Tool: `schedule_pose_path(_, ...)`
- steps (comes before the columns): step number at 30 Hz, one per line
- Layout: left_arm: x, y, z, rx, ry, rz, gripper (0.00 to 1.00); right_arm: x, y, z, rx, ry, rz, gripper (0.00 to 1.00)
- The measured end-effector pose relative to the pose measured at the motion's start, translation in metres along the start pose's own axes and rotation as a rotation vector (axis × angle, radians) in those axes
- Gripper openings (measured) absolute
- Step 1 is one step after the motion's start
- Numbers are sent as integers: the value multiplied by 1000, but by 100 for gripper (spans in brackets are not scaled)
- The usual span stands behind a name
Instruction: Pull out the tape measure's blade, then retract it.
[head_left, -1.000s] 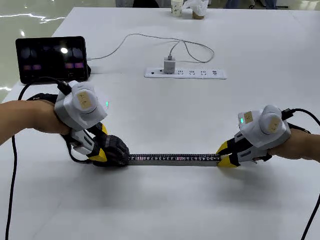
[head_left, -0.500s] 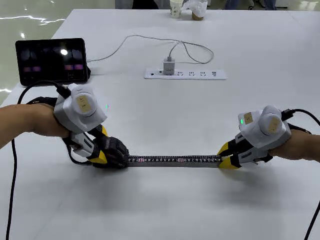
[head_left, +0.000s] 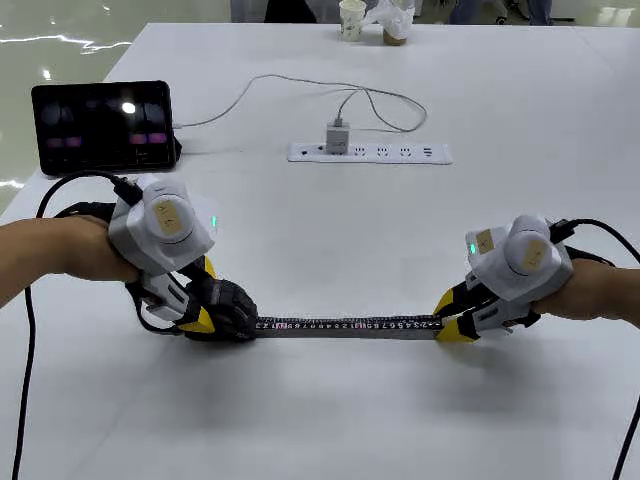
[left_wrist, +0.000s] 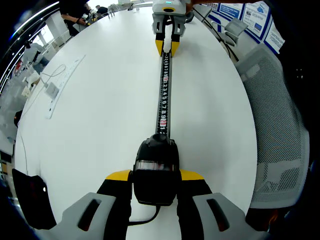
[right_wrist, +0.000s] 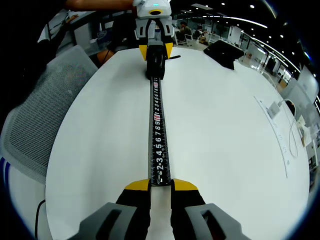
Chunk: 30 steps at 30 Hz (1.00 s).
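Left tool (left_wrist: 156, 176) clamps the black rubber-cased tape measure body (head_left: 228, 308) at 9 o'clock on the white counter (head_left: 330, 230). Right tool (right_wrist: 161, 186) pinches the tip of the dark numbered steel blade (head_left: 345, 324) at 3 o'clock. The blade's span matches a second ago, so pulling looks finished and retraction is due.

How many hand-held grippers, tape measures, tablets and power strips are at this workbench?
hand-held grippers: 2 (left hand-held gripper, right hand-held gripper)
tape measure: 1
tablet: 1
power strip: 1
Total: 5
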<state>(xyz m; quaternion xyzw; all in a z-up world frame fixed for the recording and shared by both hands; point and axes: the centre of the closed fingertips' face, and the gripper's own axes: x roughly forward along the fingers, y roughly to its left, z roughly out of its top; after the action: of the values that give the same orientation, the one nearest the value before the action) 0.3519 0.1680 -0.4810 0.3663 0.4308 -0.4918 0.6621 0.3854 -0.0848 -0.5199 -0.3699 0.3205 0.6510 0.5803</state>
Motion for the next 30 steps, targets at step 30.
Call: schedule_pose_path(30,-4,4,-8,-56,29,23,34,0,5,-1,19,24,-22,23)
